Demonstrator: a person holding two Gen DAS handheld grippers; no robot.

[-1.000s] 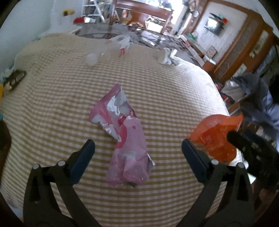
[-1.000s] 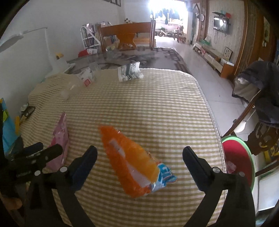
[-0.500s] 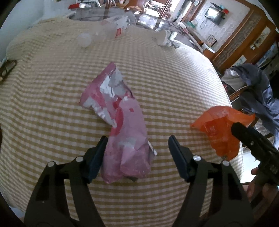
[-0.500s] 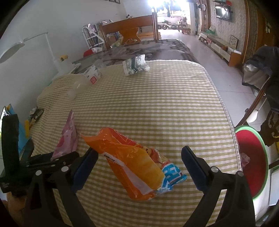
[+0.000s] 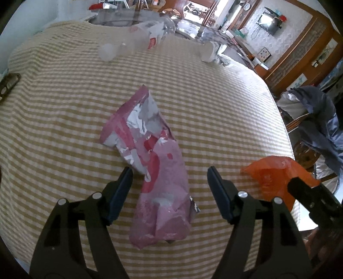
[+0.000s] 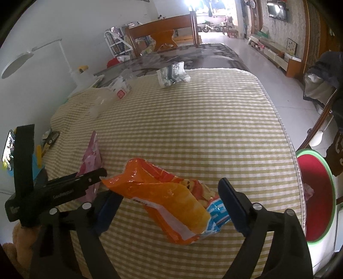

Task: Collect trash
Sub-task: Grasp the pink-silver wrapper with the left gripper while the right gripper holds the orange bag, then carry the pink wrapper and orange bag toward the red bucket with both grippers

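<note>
On the yellow-and-white checked cloth (image 6: 203,133) lie two near wrappers: a crumpled pink foil wrapper (image 5: 158,182) between the spread fingers of the left gripper (image 5: 169,193), and an orange plastic snack bag (image 6: 171,199) between the spread right gripper (image 6: 169,206). Farther off lie one patterned white packet (image 6: 172,74) and one clear bottle (image 6: 111,92); beyond, a wooden chair (image 6: 165,32)

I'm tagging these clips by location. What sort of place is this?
Probably a home living or dining room: a table under a yellow checked cloth, a wall-mounted television and a carved wooden chair.
</note>
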